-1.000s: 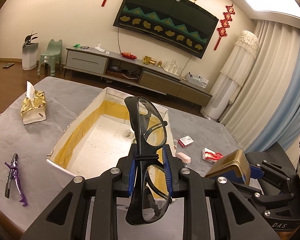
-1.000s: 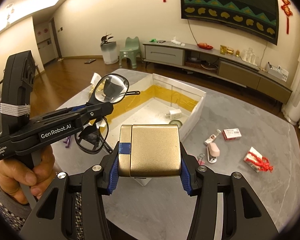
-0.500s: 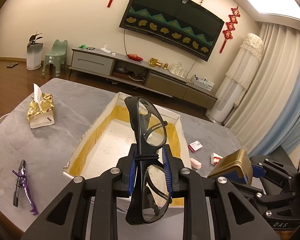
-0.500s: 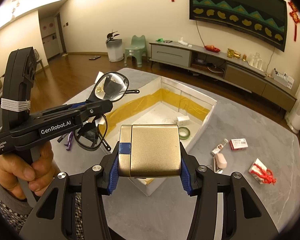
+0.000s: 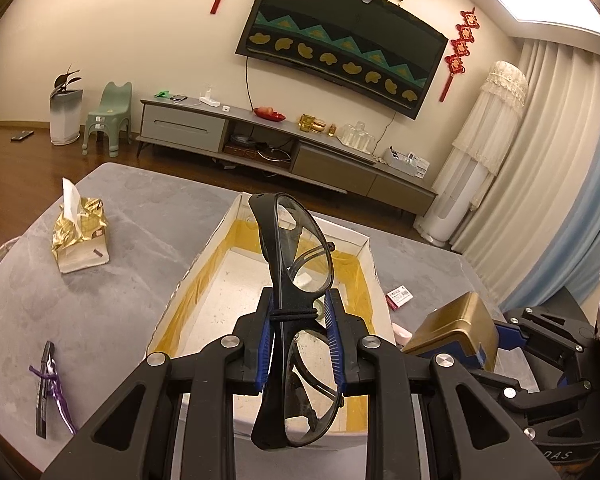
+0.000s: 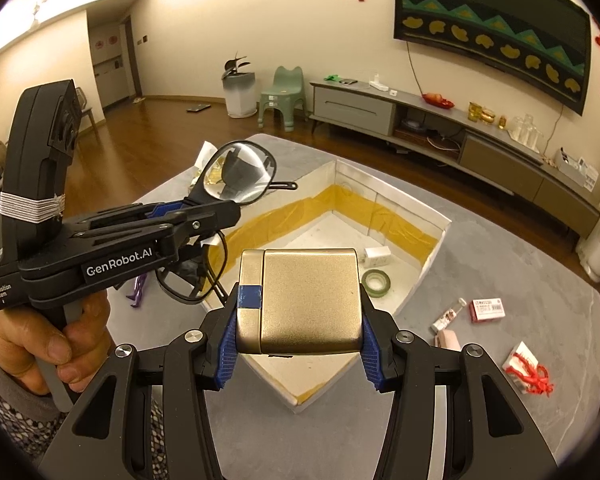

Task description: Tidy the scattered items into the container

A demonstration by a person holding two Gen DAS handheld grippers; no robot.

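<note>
Fingers of the left gripper [image 5: 299, 338] are clamped on the bridge of black glasses [image 5: 296, 312], held edge-on at centre frame above the near end of the white box [image 5: 370, 268]. Right gripper [image 6: 298, 334] pinches a gold case [image 6: 300, 300] by its sides, low in its frame, over the box's near corner.

Risks, as judged:
- Glasses gripped on a narrow bridge may twist or slip.
- Smooth case may slide from the blue pads [image 6: 227, 346].
- Both loads are close together; a joint release risks collision, or a drop on the tape roll [image 6: 376, 282] inside.
</note>
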